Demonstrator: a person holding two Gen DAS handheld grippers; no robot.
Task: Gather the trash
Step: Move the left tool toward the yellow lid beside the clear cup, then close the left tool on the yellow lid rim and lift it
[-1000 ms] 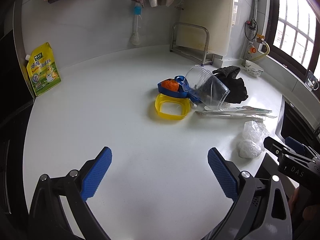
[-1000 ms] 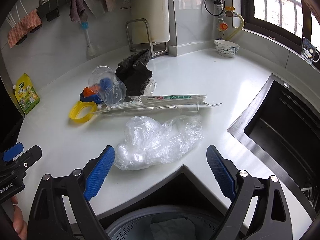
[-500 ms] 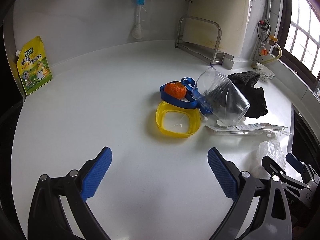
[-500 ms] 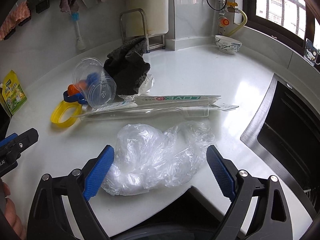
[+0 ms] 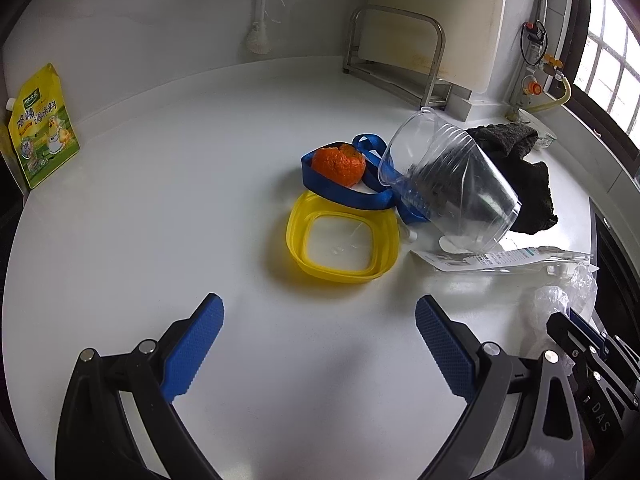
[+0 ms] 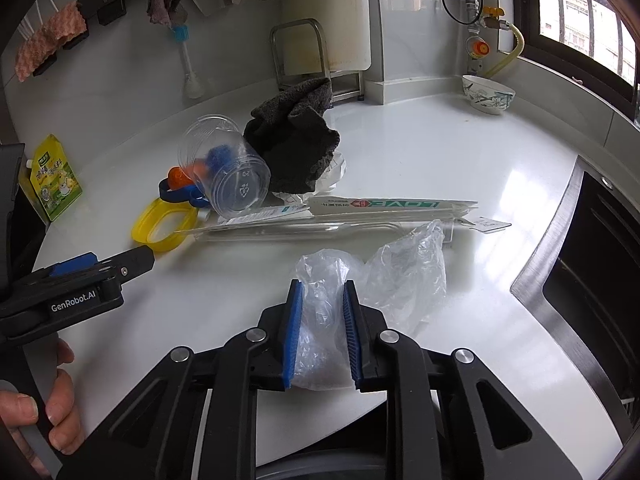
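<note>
Between the blue pads of the right claw [image 6: 319, 312] sits a crumpled clear plastic bag [image 6: 384, 272]; the jaws are closing on it, the pads pressing its near end while the rest billows out ahead and to the right over the white desk [image 6: 440, 160]. Just beyond the bag lies a long clear package [image 6: 376, 210] printed "LOVE" in green letters, read upside down from here, with a smaller label of fine print I cannot make out. Farther ahead and left, a clear plastic cup [image 6: 230, 168] lies on its side, its base showing a recycling triangle and small embossed marks, leaning on a dark grey cloth [image 6: 296, 148]. Left of the cup are an orange peel [image 6: 178, 176] inside a blue strap [image 6: 180, 194] and a yellow ring-shaped lid [image 6: 162, 228]. Far left stands a yellow-green pouch [image 6: 56, 178] with Chinese writing. A patterned bowl [image 6: 486, 94] sits far ahead on the right, and a dark sink [image 6: 592, 248] lies to the right.

Off to the left, the left claw [image 5: 318, 322] carries the words "GenRobot.AI" on its side, held by a hand [image 6: 44, 412]. Its jaws stand wide apart over bare desk with nothing between them; the yellow lid lies just ahead of it, the peel and cup beyond. The right claw's body, at its far right, reads "DAS".
</note>
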